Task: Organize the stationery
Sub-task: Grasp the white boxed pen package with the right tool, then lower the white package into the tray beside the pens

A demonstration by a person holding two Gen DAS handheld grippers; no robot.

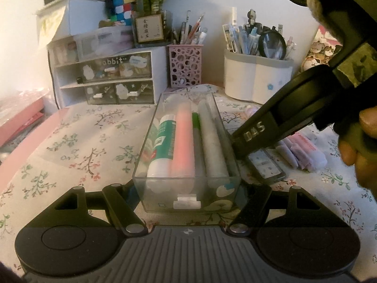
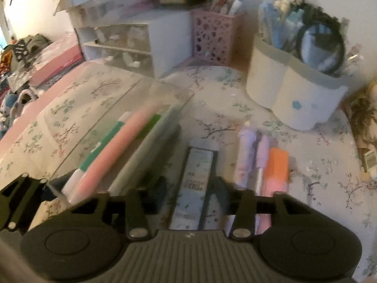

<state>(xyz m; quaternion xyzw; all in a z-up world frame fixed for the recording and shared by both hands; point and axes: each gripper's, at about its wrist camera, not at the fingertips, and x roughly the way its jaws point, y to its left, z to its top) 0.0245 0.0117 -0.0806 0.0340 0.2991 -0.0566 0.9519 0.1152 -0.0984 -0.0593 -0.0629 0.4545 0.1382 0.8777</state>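
A clear plastic drawer tray (image 1: 188,188) sits on the floral cloth, and my left gripper (image 1: 187,197) is shut on its near end. Inside lie a green-and-white glue stick (image 1: 162,141), a pink highlighter (image 1: 183,139), a green-capped marker (image 1: 195,120) and a pale grey pen (image 1: 212,139). My right gripper (image 2: 190,188) is open, low over a flat light-blue patterned case (image 2: 195,176) just right of the tray (image 2: 165,94); in the left wrist view it comes in from the right (image 1: 245,141). Purple pens (image 2: 247,155) and an orange-pink eraser block (image 2: 278,165) lie further right.
At the back stand a white drawer organiser (image 1: 106,80), a pink perforated pen cup (image 1: 186,64) and a white holder (image 1: 256,80) with pens and a magnifier. A pink box (image 2: 56,66) lies at the left. The floral cloth left of the tray is bare.
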